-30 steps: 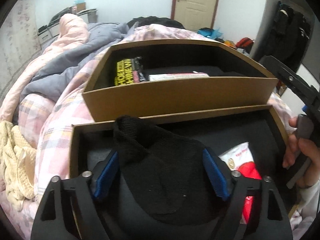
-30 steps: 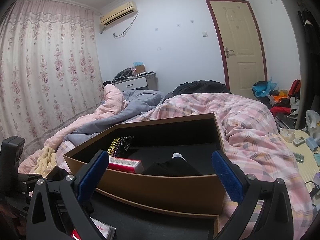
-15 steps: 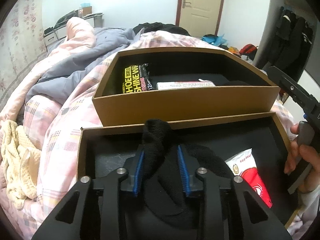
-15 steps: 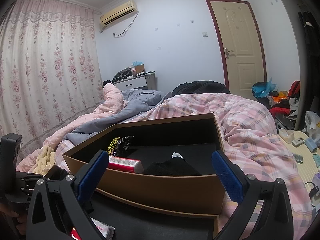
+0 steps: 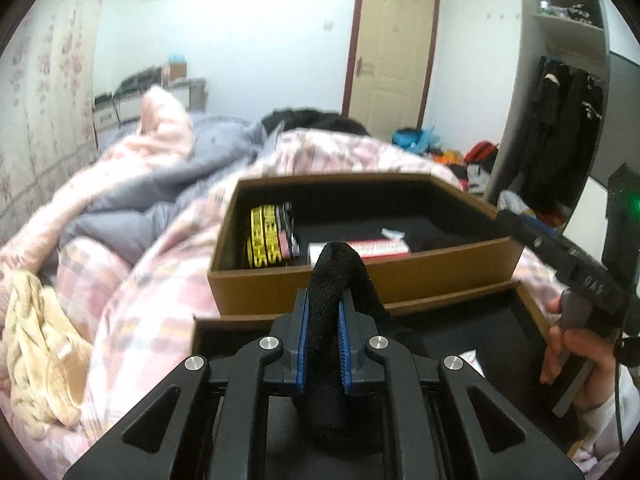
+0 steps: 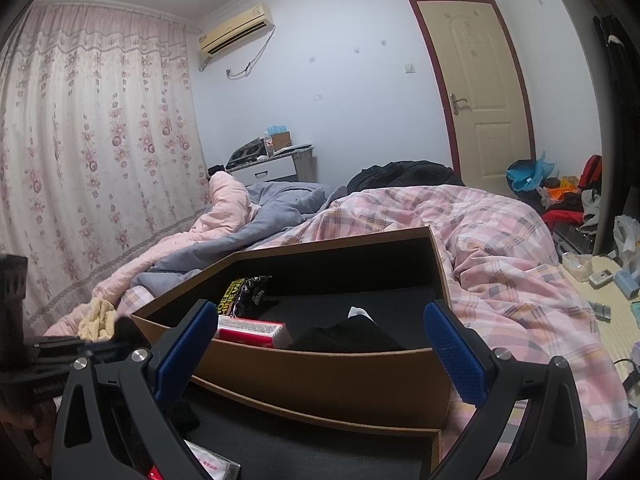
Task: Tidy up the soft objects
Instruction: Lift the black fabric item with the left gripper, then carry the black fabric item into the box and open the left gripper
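The left gripper (image 5: 322, 344) is clamped on a black knitted sock (image 5: 336, 276), its blue pads (image 5: 301, 344) having just closed in until they pinch the fabric from both sides; a fold of the sock bulges up past the fingertips toward 12 o'clock, and the rest hangs behind and below the jaws. Under the gripper lies the near brown box (image 5: 448, 304) with its black lining, and at 4 o'clock in it a red-and-white packet (image 5: 472, 360) shows only a corner. Just beyond, at 12 o'clock, stands the far brown box (image 5: 360, 280), touching or almost touching the near one. It holds a black-and-yellow packet (image 5: 270, 236) upright against its left wall, a flat red-and-white carton (image 5: 376, 248) beside that, and dark cloth further right, probably another sock, though the left wrist view is too dim to confirm. At 3 o'clock a hand (image 5: 576, 364) grips the handle of the right gripper (image 6: 320, 348), whose jaws stand wide apart with nothing between them, aimed over the far box. Both boxes rest on a pink plaid quilt (image 5: 160, 280). A cream knitted cloth (image 5: 36, 344) lies at 9 o'clock on the quilt, well apart from the boxes.
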